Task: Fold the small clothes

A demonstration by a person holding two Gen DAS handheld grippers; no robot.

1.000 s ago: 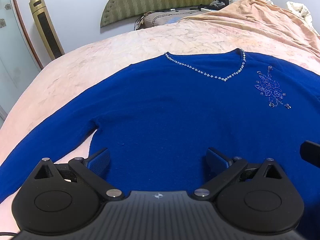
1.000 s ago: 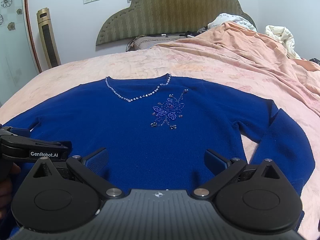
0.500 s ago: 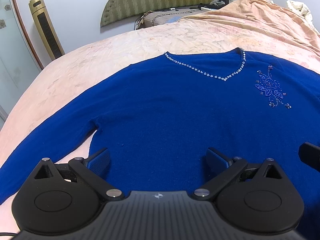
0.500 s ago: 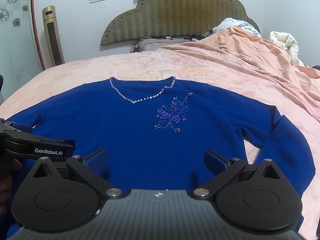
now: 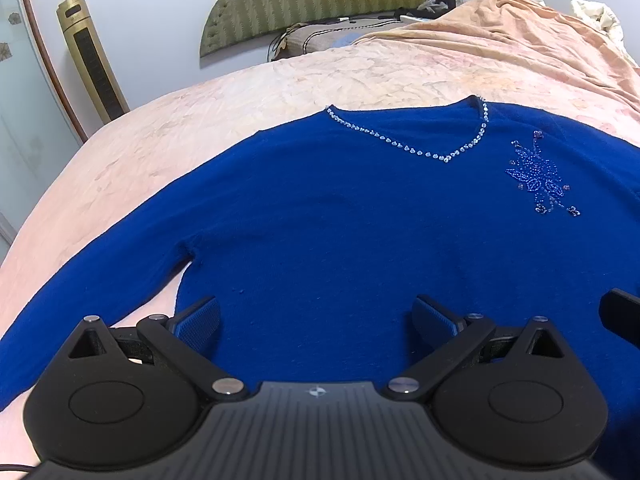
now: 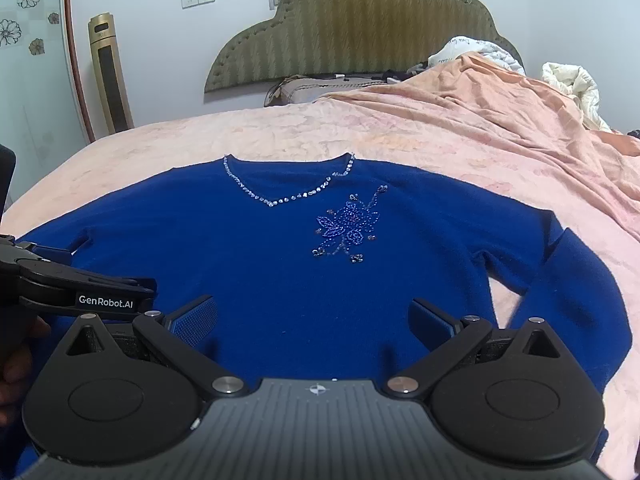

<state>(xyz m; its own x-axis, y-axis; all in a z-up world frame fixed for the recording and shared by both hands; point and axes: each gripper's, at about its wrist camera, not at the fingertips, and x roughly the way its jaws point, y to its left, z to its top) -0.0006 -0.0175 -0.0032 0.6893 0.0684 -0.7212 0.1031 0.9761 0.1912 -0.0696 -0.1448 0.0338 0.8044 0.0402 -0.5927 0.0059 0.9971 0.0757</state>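
Note:
A royal blue sweater (image 5: 340, 216) (image 6: 260, 248) lies face up and spread flat on the bed, with a beaded V neckline (image 6: 280, 196) and a beaded flower (image 6: 348, 226) on the chest. Its left sleeve (image 5: 92, 276) stretches out sideways; the right sleeve (image 6: 576, 280) bends down at the elbow. My left gripper (image 5: 316, 320) hovers open over the lower left body near the armpit. My right gripper (image 6: 312, 320) hovers open over the lower middle of the body. Nothing is between either pair of fingers. The left gripper also shows at the left edge of the right wrist view.
The bed (image 6: 280, 136) wears a peach floral sheet, with a rumpled peach blanket (image 6: 500, 112) heaped at the right. A green padded headboard (image 6: 360, 28), pillows and white bedding (image 6: 572, 84) sit at the far end. A gold tower fan (image 6: 110, 76) stands by the wall on the left.
The right wrist view has tipped upward and drawn back slightly, so the sweater sits lower in frame. The left gripper has barely moved. Both stay open.

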